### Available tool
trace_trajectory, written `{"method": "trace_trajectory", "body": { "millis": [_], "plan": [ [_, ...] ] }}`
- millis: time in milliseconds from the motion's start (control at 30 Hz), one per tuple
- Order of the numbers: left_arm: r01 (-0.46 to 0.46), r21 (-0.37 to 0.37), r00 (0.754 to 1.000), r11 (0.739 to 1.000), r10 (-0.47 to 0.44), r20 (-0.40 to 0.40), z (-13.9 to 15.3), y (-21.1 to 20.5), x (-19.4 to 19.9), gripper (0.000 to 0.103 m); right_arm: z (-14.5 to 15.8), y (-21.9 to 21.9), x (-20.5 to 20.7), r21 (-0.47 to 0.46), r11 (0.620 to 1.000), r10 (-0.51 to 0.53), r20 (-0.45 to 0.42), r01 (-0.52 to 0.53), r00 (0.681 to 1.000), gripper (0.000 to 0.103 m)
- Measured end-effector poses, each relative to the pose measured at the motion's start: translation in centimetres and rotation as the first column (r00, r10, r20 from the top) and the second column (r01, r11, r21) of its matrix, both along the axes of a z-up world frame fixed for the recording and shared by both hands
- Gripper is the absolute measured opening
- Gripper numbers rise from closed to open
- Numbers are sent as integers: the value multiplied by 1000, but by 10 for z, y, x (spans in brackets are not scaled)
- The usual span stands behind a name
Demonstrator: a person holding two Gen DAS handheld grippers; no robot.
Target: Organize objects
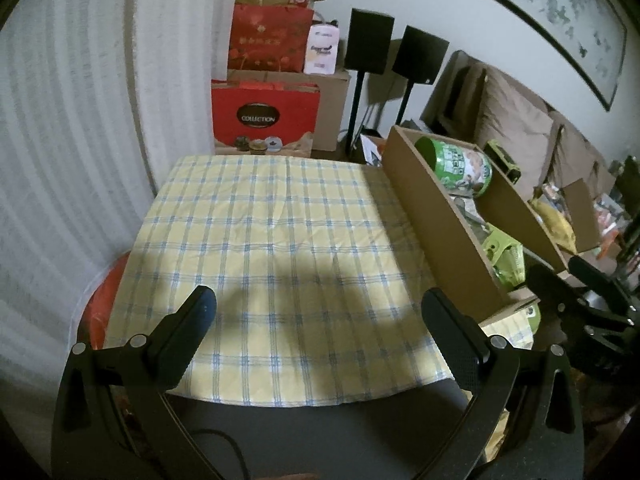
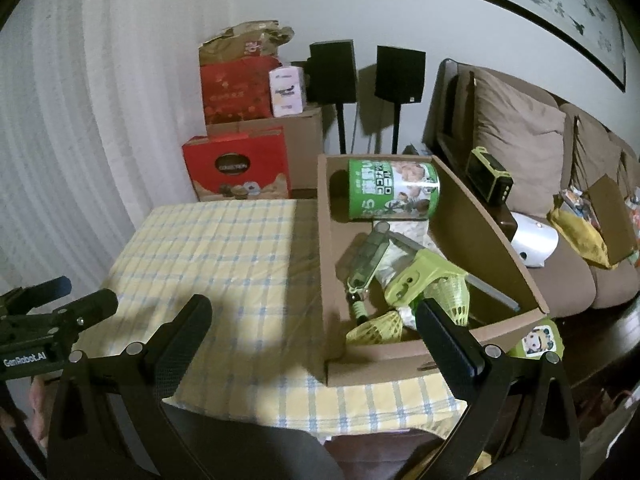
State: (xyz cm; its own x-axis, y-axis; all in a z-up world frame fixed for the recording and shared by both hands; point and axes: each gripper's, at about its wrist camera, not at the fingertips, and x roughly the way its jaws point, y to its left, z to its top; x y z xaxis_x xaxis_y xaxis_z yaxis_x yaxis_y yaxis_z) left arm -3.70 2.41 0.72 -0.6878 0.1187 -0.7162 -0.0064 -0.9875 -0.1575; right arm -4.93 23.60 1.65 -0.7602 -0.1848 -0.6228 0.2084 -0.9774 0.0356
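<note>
The worktop (image 2: 208, 248), under a yellow and blue checked cloth (image 1: 260, 240), fills the middle of both views. At its 3 o'clock side rests an open cardboard box (image 2: 326, 264). Inside, toward 12 o'clock, a green can (image 2: 394, 190) lies on its side; toward 6 o'clock sit a clear green case (image 2: 370, 258), a lime plastic piece (image 2: 416, 280) and yellow shuttlecocks (image 2: 450, 294). The left tongs (image 1: 320, 312) and the right tongs (image 2: 314, 316) both hang released, fingers spread wide, grasping nothing, above the cloth's 6 o'clock edge.
</note>
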Motion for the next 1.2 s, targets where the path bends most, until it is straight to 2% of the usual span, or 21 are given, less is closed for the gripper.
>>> {"method": "trace_trajectory", "body": {
  "millis": [400, 1200],
  "plan": [
    [-10, -46, 1000, 999, 9, -28, 8, 2, 23, 103, 1, -1, 16, 7, 1000, -6, -17, 6, 1000, 102],
    [-37, -69, 999, 997, 36, -25, 0, -1, 28, 103, 1, -5, 27, 8, 1000, -6, -18, 7, 1000, 102]
  ]
}}
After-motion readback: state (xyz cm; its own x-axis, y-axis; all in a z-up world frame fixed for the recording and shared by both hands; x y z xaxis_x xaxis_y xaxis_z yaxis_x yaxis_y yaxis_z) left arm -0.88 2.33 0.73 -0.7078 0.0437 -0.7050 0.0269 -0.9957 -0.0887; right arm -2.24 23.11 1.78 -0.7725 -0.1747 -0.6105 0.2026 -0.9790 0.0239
